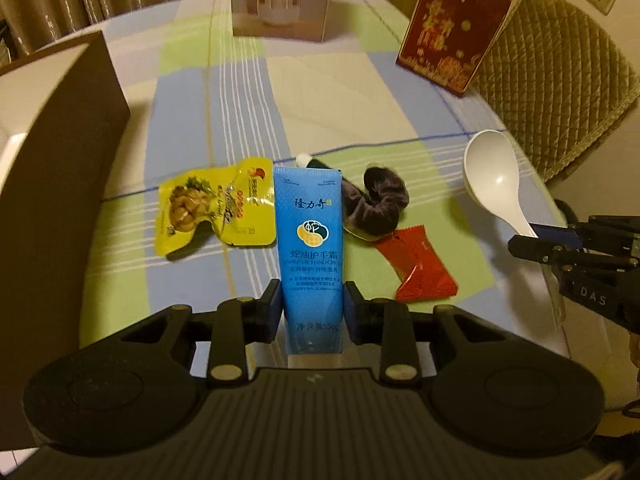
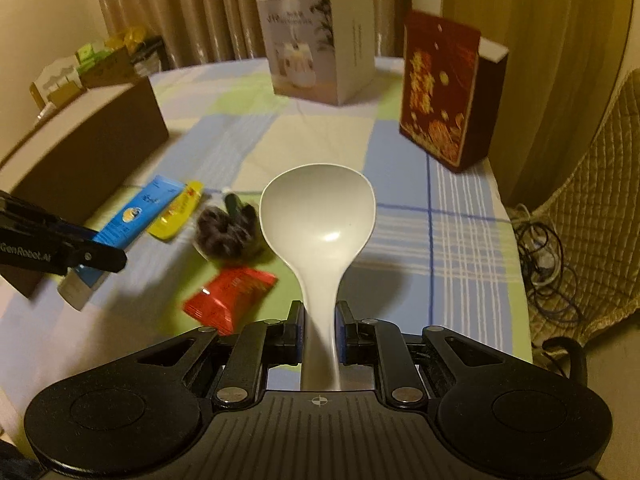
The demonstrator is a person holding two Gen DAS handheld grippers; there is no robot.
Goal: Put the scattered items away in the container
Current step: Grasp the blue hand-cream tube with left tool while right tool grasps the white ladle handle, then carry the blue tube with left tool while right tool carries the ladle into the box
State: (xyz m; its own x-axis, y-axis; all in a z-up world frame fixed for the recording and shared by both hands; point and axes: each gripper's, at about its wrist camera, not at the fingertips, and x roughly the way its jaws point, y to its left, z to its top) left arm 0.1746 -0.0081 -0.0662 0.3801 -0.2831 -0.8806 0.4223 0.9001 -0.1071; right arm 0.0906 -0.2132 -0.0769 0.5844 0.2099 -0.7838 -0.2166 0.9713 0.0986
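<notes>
Checked tablecloth [image 1: 248, 92] in blue, green and cream covers the table, with curtains behind and a quilted chair back [image 1: 560, 92] at the right edge. Left gripper [image 1: 312, 304]: its blue-padded fingers are clamped on the lower body of a blue hand-cream tube [image 1: 310, 240], which points away from the camera, crimped end farthest. Right gripper [image 2: 318, 328]: fingers closed on the handle of a white spoon [image 2: 318, 220], bowl upward and raised clear of the cloth. Brown container [image 1: 60, 160] stands at the left, just beside the tube and the scattered items. On the cloth lie a yellow snack packet [image 1: 208, 208] just left of the tube, a dark fuzzy hair tie [image 1: 376, 204] to its right, a red sachet [image 1: 420, 268] nearer the camera beside the hair tie, and a dark stick with a white tip [image 1: 312, 161] partly hidden behind the tube. At the far side stand a white carton [image 2: 320, 44] and a red printed box [image 2: 440, 92], well apart from the scattered items.
</notes>
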